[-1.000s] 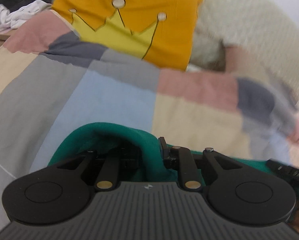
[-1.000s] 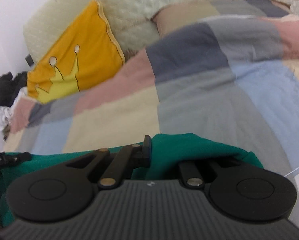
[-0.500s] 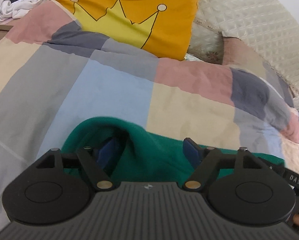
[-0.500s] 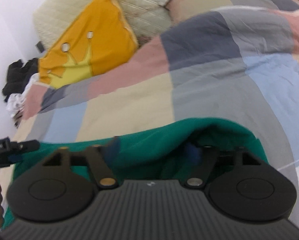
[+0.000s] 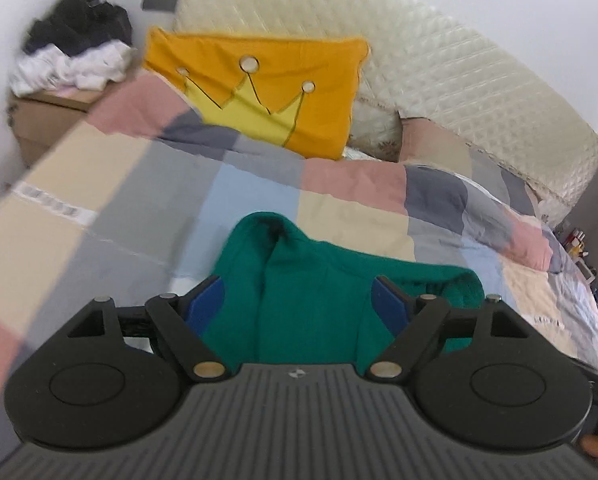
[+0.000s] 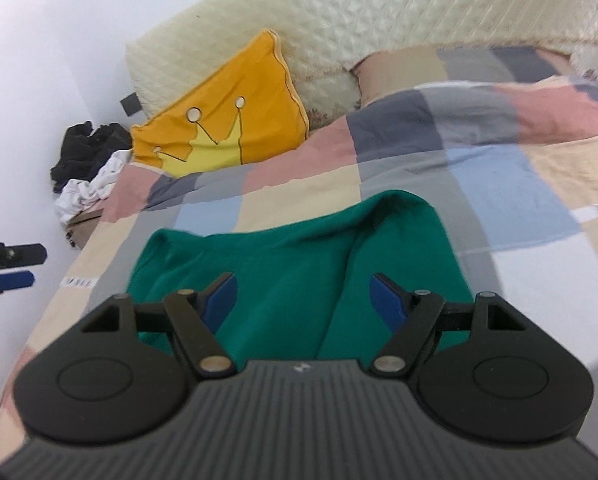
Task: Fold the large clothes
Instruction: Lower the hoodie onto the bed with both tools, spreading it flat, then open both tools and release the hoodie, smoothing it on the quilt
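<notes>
Two wrist views showed the same bed, covered by a patchwork duvet [image 5: 147, 184] in grey, beige, pink and pale-blue squares. Behind it stood a cream quilted headboard [image 5: 439, 80]. Against the headboard leaned an orange square cushion with a yellow crown print [image 5: 267, 92], its lower edge resting on the duvet. Far left, beside the bed, a heap of black and white clothes [image 5: 71, 60] sat on a brown cardboard box [image 5: 47, 116].

The green knit garment [image 5: 311, 284] lay folded over on the duvet, near the front edge of the bed, well apart from the cushion. Nothing lay on top of it.

The left gripper [image 5: 299, 300] hung over the garment with blue pads spread wide; its jaws had just been opening, and no cloth was pinched between them, only seen below. The right gripper [image 6: 303, 296] was likewise wide open above the green fabric, holding nothing, its jaws having just opened too. In the right wrist view the left gripper's black and blue fingertips [image 6: 13, 268] poked in at the left edge, off the bed side.
</notes>
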`<action>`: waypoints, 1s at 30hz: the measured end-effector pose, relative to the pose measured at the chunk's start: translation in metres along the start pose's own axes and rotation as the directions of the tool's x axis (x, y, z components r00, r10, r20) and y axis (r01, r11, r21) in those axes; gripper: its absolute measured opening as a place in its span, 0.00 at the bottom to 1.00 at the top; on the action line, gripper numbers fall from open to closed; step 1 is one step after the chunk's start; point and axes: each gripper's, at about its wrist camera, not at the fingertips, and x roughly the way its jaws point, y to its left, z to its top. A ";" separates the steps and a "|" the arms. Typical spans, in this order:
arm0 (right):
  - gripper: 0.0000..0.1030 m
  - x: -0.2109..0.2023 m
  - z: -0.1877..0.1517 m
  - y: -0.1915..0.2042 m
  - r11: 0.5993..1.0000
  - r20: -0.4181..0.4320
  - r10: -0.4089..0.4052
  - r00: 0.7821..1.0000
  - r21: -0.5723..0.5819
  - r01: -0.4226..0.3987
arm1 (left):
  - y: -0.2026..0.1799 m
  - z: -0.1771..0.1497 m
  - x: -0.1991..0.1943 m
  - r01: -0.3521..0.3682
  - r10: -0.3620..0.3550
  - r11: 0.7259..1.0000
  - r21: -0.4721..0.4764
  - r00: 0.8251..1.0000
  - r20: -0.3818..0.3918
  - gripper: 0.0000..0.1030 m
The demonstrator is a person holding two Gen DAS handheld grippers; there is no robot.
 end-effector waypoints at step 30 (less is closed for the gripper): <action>0.73 -0.169 -0.173 -0.059 0.988 -0.115 -0.045 0.992 0.142 0.062 | -0.131 -0.295 -0.183 0.164 -0.156 0.986 0.038 0.975 -0.156 0.82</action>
